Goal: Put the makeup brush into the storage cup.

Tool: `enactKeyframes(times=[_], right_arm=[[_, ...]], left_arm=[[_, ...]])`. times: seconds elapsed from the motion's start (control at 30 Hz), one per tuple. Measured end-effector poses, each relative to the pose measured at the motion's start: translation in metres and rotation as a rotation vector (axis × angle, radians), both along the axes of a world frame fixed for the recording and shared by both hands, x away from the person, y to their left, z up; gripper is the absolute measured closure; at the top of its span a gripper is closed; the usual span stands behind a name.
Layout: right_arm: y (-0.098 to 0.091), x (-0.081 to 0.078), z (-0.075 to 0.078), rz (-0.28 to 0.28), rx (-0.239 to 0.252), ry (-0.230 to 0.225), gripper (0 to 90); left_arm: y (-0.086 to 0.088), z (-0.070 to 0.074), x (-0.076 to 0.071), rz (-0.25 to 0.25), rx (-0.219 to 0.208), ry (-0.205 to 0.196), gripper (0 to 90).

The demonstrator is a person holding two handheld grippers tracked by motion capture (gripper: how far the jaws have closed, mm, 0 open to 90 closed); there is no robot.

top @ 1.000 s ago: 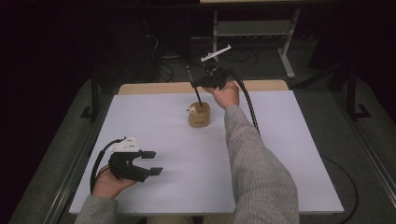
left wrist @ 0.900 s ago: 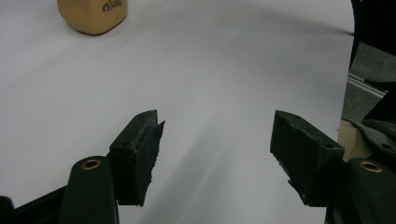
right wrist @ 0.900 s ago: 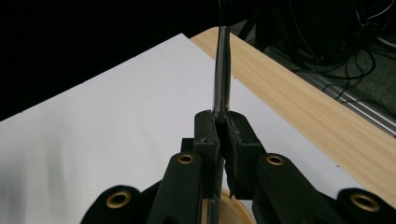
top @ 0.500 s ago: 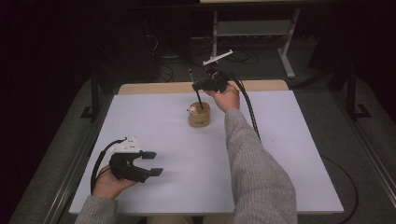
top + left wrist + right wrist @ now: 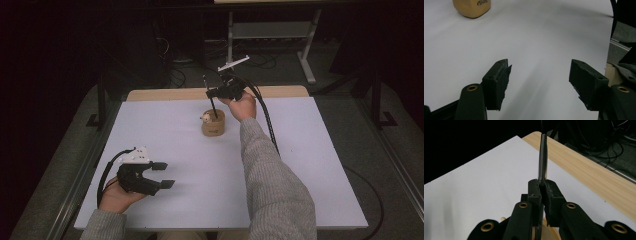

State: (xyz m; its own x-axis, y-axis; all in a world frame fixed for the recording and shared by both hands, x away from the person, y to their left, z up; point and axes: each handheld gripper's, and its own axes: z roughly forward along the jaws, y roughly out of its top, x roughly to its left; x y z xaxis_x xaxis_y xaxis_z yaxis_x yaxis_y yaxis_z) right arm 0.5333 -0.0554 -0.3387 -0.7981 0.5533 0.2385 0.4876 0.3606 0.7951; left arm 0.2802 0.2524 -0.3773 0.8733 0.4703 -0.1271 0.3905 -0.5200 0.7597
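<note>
A round wooden holder (image 5: 213, 125) stands on the white tabletop (image 5: 300, 150), toward the far middle, with a small pale item at its rim. My right gripper (image 5: 211, 93) hangs just above it, shut on a thin dark rod (image 5: 212, 102) that runs down into the holder. In the right gripper view the rod (image 5: 542, 157) rises from between the closed pads of the right gripper (image 5: 543, 186). My left gripper (image 5: 164, 175) rests near the front left corner, open, with nothing between its jaws. In its own view the left gripper (image 5: 540, 75) faces bare tabletop, with the holder (image 5: 471, 8) far off.
A strip of bare wood (image 5: 175, 93) edges the far side of the table. Beyond it lie floor cables (image 5: 260, 60) and a metal stand (image 5: 270, 30) in the dark. Metal frame rails (image 5: 80, 175) run along both sides.
My right gripper has sunk a little with the rod toward the holder. The left gripper has kept still.
</note>
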Motion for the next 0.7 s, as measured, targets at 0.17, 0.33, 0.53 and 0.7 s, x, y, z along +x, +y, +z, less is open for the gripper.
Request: enactKeyframes(times=[0.17, 0.33, 0.53, 0.7], right_arm=[[-0.001, 0.0, -0.004, -0.001, -0.01, 0.004, 83.1], [-0.002, -0.001, -0.008, -0.008, -0.009, 0.006, 83.1], [-0.001, -0.002, -0.01, -0.007, -0.014, 0.01, 83.0], [-0.001, -0.002, -0.013, -0.007, -0.012, 0.006, 83.0]], left_arm=[[-0.001, -0.001, 0.0, 0.001, 0.0, 0.002, 31.6], [0.0, -0.001, 0.001, 0.002, 0.002, 0.003, 31.5], [-0.001, -0.001, 0.0, 0.003, -0.001, 0.003, 31.4], [-0.001, -0.001, 0.001, 0.003, -0.001, 0.003, 31.3]])
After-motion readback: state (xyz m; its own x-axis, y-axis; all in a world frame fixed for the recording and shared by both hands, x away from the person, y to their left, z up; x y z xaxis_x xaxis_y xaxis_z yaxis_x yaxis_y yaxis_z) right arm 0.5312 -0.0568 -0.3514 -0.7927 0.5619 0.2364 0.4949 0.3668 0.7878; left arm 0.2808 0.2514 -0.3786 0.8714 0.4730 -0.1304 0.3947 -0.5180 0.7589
